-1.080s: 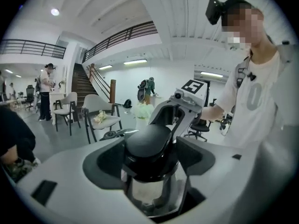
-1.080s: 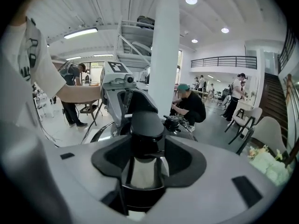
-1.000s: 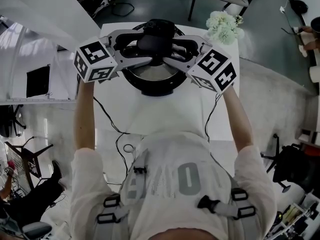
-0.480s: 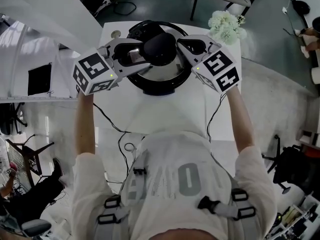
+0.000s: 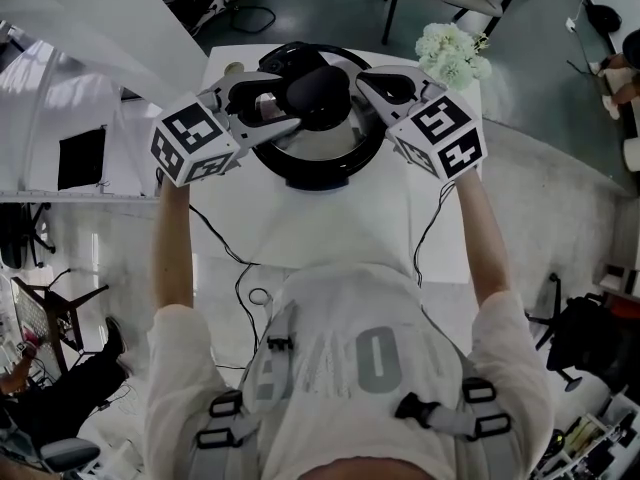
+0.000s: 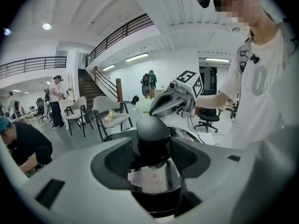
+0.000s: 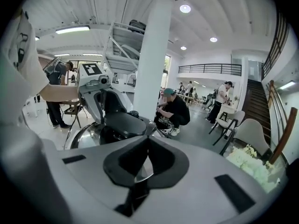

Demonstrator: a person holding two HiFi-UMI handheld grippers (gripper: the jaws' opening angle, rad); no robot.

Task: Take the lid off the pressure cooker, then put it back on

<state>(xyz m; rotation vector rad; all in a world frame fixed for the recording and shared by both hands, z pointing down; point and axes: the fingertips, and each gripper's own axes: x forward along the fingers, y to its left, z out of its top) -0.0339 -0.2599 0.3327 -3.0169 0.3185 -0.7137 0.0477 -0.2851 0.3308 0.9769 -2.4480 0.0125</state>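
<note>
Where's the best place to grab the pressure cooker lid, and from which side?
The black knob at the centre of the lid. It stands proud, a wide cap over a slightly narrower neck, so probably come in low from the near left, pinching under the cap.

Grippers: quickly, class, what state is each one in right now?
Left gripper: jaws have just been closing; now clamped on the lid knob.
Right gripper: shut, jaws together, nothing between them.

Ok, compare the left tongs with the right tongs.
Left tongs have just closed on the knob, jaws apart round it; right tongs are shut, jaws together, empty. Left tongs hold the knob; right tongs point at it from the other side. Both are over the lid of the pressure cooker.
</note>
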